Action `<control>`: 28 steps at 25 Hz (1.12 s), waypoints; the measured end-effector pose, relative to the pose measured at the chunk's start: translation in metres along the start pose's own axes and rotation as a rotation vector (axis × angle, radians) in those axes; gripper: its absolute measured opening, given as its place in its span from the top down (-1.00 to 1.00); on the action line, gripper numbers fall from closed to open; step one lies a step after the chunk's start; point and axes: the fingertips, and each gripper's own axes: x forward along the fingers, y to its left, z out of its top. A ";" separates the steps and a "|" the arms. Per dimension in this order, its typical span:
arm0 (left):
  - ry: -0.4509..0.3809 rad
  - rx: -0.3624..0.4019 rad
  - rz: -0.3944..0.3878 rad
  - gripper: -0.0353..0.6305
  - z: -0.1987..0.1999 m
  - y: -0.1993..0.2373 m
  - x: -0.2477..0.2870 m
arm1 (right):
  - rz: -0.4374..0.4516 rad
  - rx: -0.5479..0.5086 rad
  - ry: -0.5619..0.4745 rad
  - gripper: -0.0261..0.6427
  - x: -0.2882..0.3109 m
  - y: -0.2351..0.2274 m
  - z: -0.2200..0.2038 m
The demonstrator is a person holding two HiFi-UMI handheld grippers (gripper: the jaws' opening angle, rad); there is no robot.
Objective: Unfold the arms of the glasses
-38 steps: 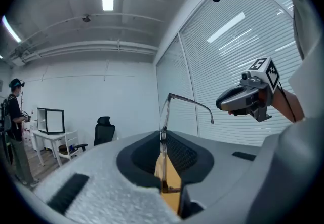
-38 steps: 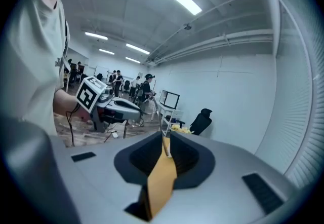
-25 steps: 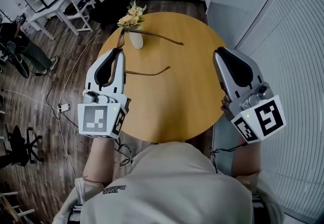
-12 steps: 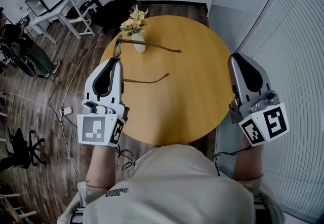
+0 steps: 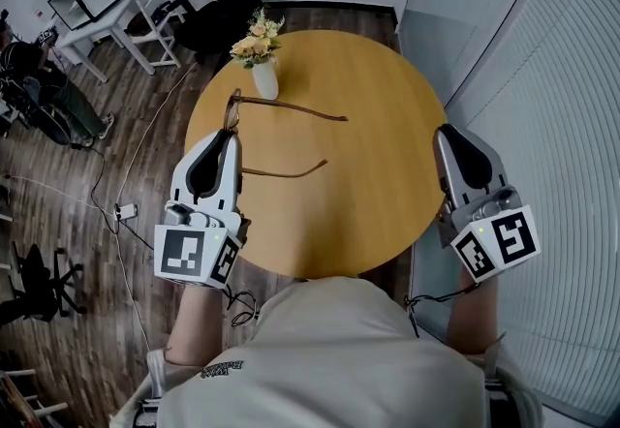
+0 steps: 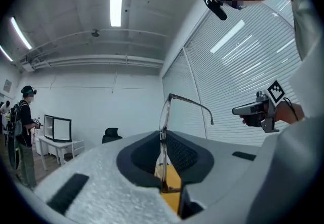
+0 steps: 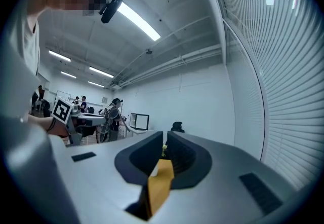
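Head view: your left gripper is clamped on the front of the glasses, just on your side of the vase above the counter. Both arms look spread, running away from the vase toward your right gripper, which sits well apart from the vase at the counter's edge. Left gripper view: the rim stands upright, pinched between the jaws, with one arm hooking off toward the other gripper. Right gripper view: the jaws are drawn together on nothing, so the left is your nearer hand.

Smooth matt wooden table, glossy glasses
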 end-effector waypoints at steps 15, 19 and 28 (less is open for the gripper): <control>0.059 -0.033 -0.032 0.75 -0.023 -0.010 0.000 | 0.045 -0.030 0.118 0.81 -0.005 0.014 -0.043; 0.057 -0.029 -0.034 0.75 -0.022 -0.011 -0.003 | 0.053 -0.034 0.128 0.81 -0.008 0.018 -0.042; 0.067 -0.024 -0.033 0.75 -0.026 -0.012 0.004 | 0.040 -0.049 0.135 0.81 -0.001 0.004 -0.043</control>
